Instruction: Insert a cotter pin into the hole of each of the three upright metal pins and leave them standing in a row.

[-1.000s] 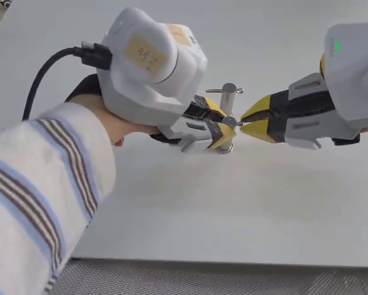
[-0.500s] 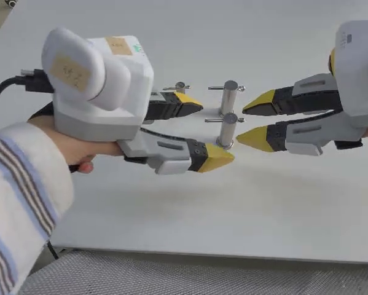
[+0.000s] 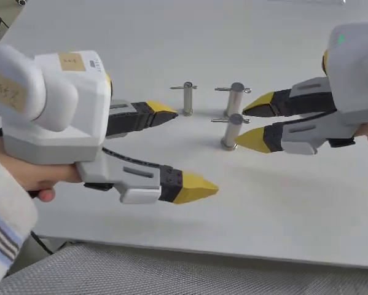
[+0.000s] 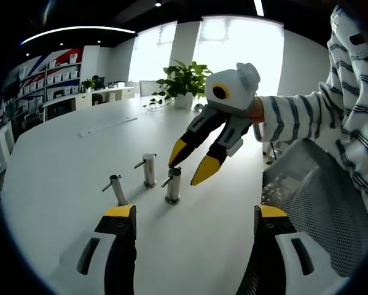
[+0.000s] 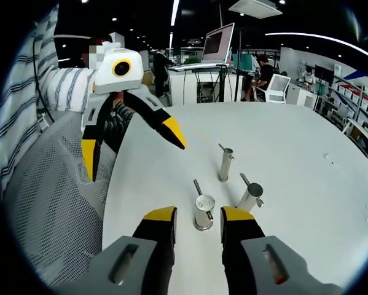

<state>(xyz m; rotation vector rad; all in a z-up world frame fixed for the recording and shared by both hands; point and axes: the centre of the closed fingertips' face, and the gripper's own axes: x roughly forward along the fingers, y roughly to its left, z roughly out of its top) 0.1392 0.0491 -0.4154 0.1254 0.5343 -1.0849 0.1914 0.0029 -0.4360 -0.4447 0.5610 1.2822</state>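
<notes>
While the left gripper (image 3: 195,150) gapes wide, the right gripper's (image 5: 198,215) narrower open jaws face the nearest metal pin (image 5: 203,204).

Three upright metal pins (image 3: 187,103) (image 3: 235,101) (image 3: 231,134), three cotter pins (image 3: 182,87) (image 3: 233,90) (image 3: 222,120), one through each, and two grippers (image 3: 196,150) (image 3: 240,125).

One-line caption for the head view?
Open left claw and open right claw flank three upright metal pins, each holding a cotter pin, on the white table.

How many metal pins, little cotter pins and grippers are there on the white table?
Upright silver metal pins: 3
Thin silver cotter pins: 3
Yellow-tipped grippers, left and right: 2
Total: 8
</notes>
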